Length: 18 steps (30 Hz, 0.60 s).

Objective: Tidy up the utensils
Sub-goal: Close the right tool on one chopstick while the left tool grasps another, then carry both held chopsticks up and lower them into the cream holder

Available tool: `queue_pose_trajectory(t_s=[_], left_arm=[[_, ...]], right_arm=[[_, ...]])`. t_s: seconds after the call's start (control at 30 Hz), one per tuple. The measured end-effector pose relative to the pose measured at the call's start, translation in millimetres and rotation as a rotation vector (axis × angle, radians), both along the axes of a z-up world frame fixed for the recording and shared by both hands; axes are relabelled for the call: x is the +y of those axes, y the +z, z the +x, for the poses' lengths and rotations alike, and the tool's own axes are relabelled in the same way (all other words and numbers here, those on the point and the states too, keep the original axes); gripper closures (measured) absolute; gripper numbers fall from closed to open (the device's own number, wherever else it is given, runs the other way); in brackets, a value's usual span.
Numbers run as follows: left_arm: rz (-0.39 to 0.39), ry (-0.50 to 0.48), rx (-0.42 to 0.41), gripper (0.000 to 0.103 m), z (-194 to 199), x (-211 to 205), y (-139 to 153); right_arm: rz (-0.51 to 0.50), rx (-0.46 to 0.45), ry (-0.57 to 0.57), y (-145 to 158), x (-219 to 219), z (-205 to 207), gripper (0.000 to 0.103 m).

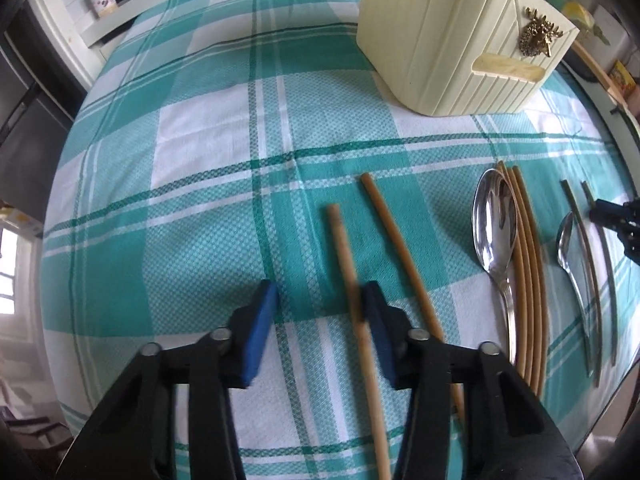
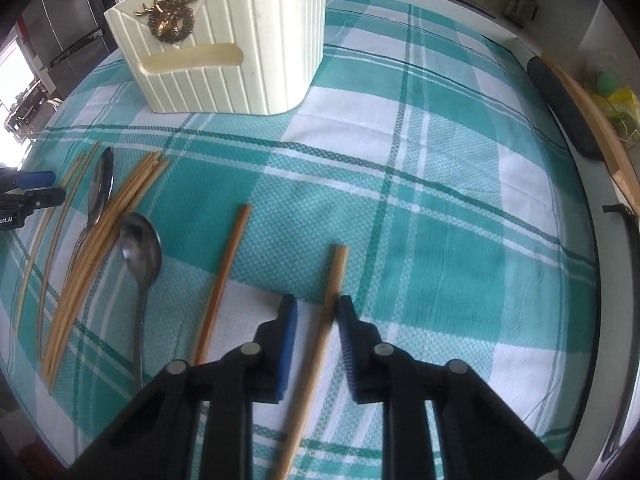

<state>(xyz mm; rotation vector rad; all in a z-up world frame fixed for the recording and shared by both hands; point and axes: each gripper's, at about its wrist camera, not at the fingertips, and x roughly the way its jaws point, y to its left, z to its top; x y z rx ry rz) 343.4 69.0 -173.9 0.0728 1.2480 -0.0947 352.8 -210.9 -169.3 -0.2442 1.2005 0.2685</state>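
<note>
**While each gripper straddled a chopstick, the squeeze was what mattered**

While my left gripper [image 1: 322,294] stood open over the checked tablecloth [image 1: 200,140], a pale chopstick [image 1: 344,256] lay against its right-hand pad only, the other pad well clear. Same story on my right gripper [image 2: 317,306]: jaws apart, a darker chopstick [image 2: 338,264] brushing one pad. To do this well, I judged I had to centre each stick, close squarely across it and lift it level, then carry it to the cream holder [image 2: 240,60] standing at the far side.

Trouble spots: both sticks were blurred at the pads, so I couldn't tell whether they lay flat on the cloth. Their near ends vanished under my gripper bodies, and the holder's top was cut off, its compartments unseen.
</note>
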Motion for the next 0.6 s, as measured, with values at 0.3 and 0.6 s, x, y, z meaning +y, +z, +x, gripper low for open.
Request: queue_pose_trajectory(t_s=[0.3,0.6], left_arm=[[-0.105,0.046,-0.122,0.098,-14.1,9.4,40.9],[-0.198,0.026,-0.395,0.098,-65.8,21.4,145.1]], right_arm=[[0.160,-0.111,-0.055,42.0,-13.9,-9.0,0.095],[0.316,-0.330,-0.035,138.8,-31.6,-52.9,0.095]])
